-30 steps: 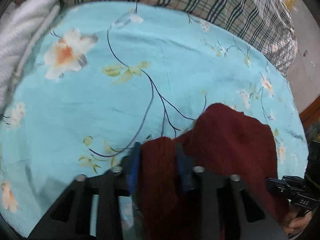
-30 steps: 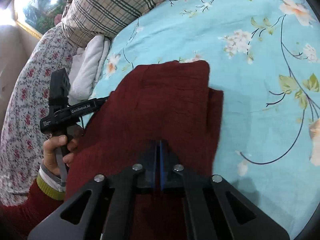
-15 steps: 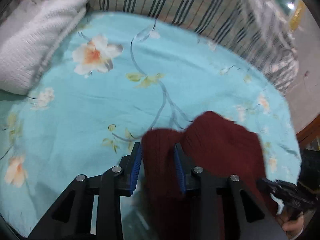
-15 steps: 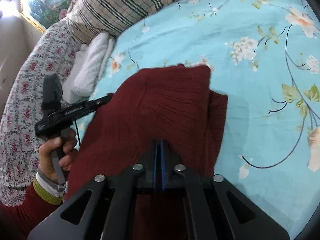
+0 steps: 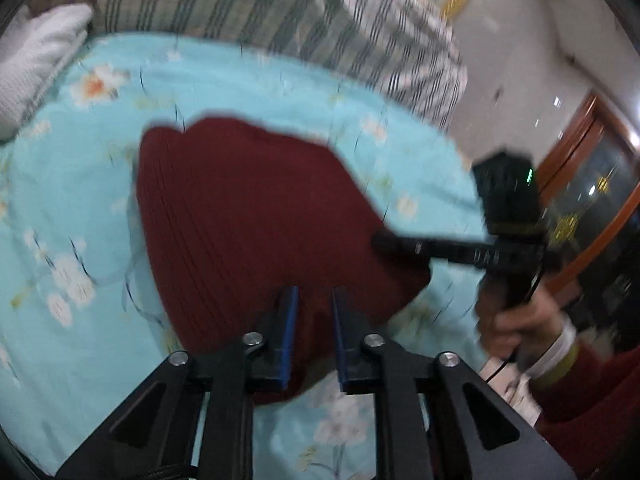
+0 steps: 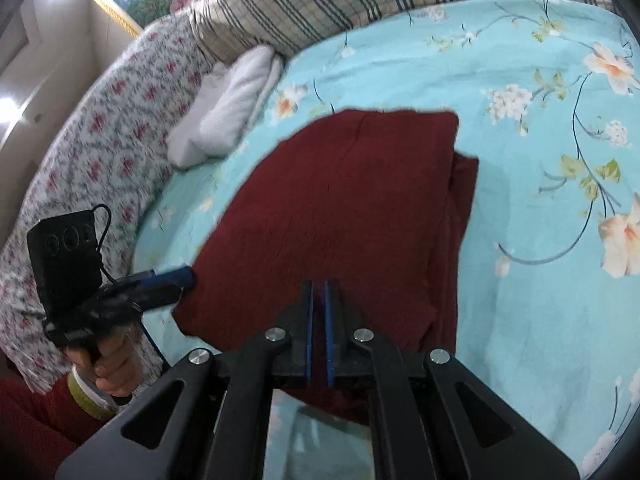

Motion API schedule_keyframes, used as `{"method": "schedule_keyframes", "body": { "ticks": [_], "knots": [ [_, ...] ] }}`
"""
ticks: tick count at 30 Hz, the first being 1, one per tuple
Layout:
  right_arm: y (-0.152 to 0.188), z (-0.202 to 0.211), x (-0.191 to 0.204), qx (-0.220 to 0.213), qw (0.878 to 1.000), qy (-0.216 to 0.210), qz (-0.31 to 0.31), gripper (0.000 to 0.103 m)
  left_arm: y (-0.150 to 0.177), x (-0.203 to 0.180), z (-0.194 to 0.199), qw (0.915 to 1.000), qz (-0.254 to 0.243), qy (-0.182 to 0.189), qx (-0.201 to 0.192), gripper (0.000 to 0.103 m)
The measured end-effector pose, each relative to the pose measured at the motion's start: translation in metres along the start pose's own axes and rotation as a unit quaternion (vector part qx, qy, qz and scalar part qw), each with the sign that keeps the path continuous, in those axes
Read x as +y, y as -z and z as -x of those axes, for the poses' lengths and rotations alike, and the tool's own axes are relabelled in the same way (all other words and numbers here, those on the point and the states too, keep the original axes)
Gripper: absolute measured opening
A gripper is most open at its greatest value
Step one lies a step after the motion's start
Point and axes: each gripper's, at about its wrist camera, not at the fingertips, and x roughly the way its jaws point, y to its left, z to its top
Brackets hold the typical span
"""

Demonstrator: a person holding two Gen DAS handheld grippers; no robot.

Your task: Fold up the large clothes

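Garment: dark red ribbed knit (image 6: 348,208), apparently folded double.
Place: flat on the blue floral sheet (image 6: 540,264), near the white towel (image 6: 232,108).

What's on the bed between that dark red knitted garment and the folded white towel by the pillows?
Nothing: only bare turquoise floral bedsheet separates the dark red knitted garment from the folded white towel. The right wrist view shows it clearly.

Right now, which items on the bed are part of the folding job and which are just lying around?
Job:
- dark red knit garment, folded on the blue floral sheet
- left gripper, jaws closing, nothing pinched
- right gripper, nearly shut over the garment's near edge

Lying about:
- white folded towel
- plaid pillow
- floral cover
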Motion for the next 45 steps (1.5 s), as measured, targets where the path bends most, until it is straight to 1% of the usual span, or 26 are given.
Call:
{"method": "schedule_keyframes", "body": {
  "ticks": [1, 2, 3, 4, 5, 9, 10, 13, 16, 17, 19, 20, 21, 22, 23, 25, 27, 32, 35, 36, 37, 38, 39, 40, 42, 45],
  "knots": [
    [0.002, -0.005, -0.004, 0.006, 1.0, 0.018, 0.0, 0.003, 0.005, 0.001, -0.01, 0.9998, -0.006, -0.013, 0.011, 0.011],
    [0.006, -0.011, -0.013, 0.007, 1.0, 0.029, -0.002, 0.0, 0.008, 0.004, -0.021, 0.9995, -0.006, -0.022, 0.022, 0.004],
    [0.007, -0.013, -0.018, 0.004, 1.0, 0.027, -0.007, 0.0, 0.01, 0.008, -0.028, 0.9996, 0.004, -0.011, 0.025, 0.0],
    [0.008, -0.013, -0.023, 0.0, 1.0, 0.024, -0.014, 0.0, 0.009, 0.013, -0.034, 0.9995, 0.022, 0.003, 0.023, 0.001],
    [0.009, -0.012, -0.028, -0.005, 1.0, 0.02, -0.022, 0.0, 0.008, 0.015, -0.036, 0.9993, 0.029, 0.006, 0.023, 0.001],
    [0.009, -0.01, -0.036, -0.011, 0.999, 0.024, -0.03, 0.0, 0.008, 0.002, -0.043, 0.9995, 0.003, -0.019, 0.024, 0.001],
    [0.01, -0.009, -0.037, -0.01, 0.999, 0.021, -0.033, 0.0, 0.009, 0.001, -0.043, 0.9995, 0.0, -0.018, 0.026, 0.001],
    [0.016, -0.005, -0.039, -0.007, 0.999, 0.025, -0.038, 0.0, 0.01, 0.009, -0.038, 0.9995, 0.019, 0.002, 0.026, 0.001],
    [0.014, 0.003, -0.029, 0.002, 0.998, 0.043, -0.042, 0.0, 0.008, 0.009, -0.039, 0.9995, 0.02, -0.006, 0.024, 0.001],
    [0.012, 0.008, -0.025, -0.006, 0.998, 0.04, -0.042, 0.001, 0.008, 0.008, -0.04, 0.9995, 0.018, -0.012, 0.022, 0.001],
    [0.001, 0.021, -0.009, -0.043, 0.998, 0.032, -0.025, 0.003, 0.008, 0.008, -0.04, 0.9994, 0.024, -0.014, 0.021, 0.001],
    [-0.007, 0.023, 0.0, -0.057, 0.998, 0.035, -0.008, 0.003, 0.008, 0.01, -0.04, 0.9993, 0.026, -0.014, 0.021, 0.001],
    [-0.012, 0.02, 0.004, -0.058, 0.997, 0.045, 0.002, 0.003, 0.008, 0.01, -0.039, 0.9993, 0.028, -0.015, 0.021, 0.001],
    [-0.015, 0.014, 0.006, -0.054, 0.997, 0.06, 0.011, 0.003, 0.007, 0.009, -0.039, 0.9992, 0.029, -0.018, 0.021, 0.001],
    [-0.018, -0.001, 0.003, -0.035, 0.996, 0.081, 0.016, 0.003, 0.007, 0.009, -0.038, 0.9992, 0.028, -0.02, 0.022, 0.001],
    [-0.017, -0.022, -0.009, -0.005, 0.996, 0.084, 0.008, 0.001, 0.009, 0.007, -0.037, 0.9991, 0.025, -0.024, 0.022, 0.001],
    [-0.013, -0.026, -0.016, -0.02, 0.997, 0.078, 0.008, 0.0, 0.009, 0.006, -0.038, 0.999, 0.023, -0.031, 0.022, 0.001],
    [-0.008, -0.018, -0.017, -0.021, 0.996, 0.086, 0.001, 0.0, 0.007, 0.003, -0.039, 0.9983, 0.032, -0.044, 0.022, 0.001],
    [-0.006, -0.009, -0.016, -0.027, 0.997, 0.074, -0.016, 0.0, 0.004, -0.002, -0.024, 0.9978, 0.041, -0.05, 0.013, 0.001],
    [-0.004, -0.002, -0.014, -0.034, 0.997, 0.069, -0.017, 0.002, 0.003, -0.004, -0.017, 0.9979, 0.04, -0.05, 0.006, 0.001],
    [-0.001, 0.004, -0.012, -0.039, 0.997, 0.07, -0.014, 0.003, 0.003, -0.006, -0.009, 0.9979, 0.039, -0.051, -0.002, 0.002],
    [0.003, 0.012, -0.008, -0.046, 0.996, 0.073, -0.011, 0.003, 0.002, -0.008, 0.001, 0.9974, 0.04, -0.059, -0.012, 0.007],
    [0.006, 0.017, -0.008, -0.048, 0.996, 0.072, -0.01, 0.003, 0.002, -0.008, 0.008, 0.9967, 0.041, -0.068, -0.017, 0.016],
    [0.009, 0.021, -0.008, -0.051, 0.996, 0.07, -0.01, 0.003, 0.002, -0.008, 0.015, 0.9958, 0.046, -0.076, -0.023, 0.02],
    [0.015, 0.028, -0.006, -0.053, 0.996, 0.069, -0.008, 0.003, 0.003, -0.003, 0.027, 0.9934, 0.062, -0.089, -0.037, 0.032],
    [0.023, 0.035, -0.008, -0.058, 0.995, 0.08, -0.013, 0.003, 0.002, 0.009, 0.036, 0.9886, 0.087, -0.113, -0.048, 0.042]
  ]
}}
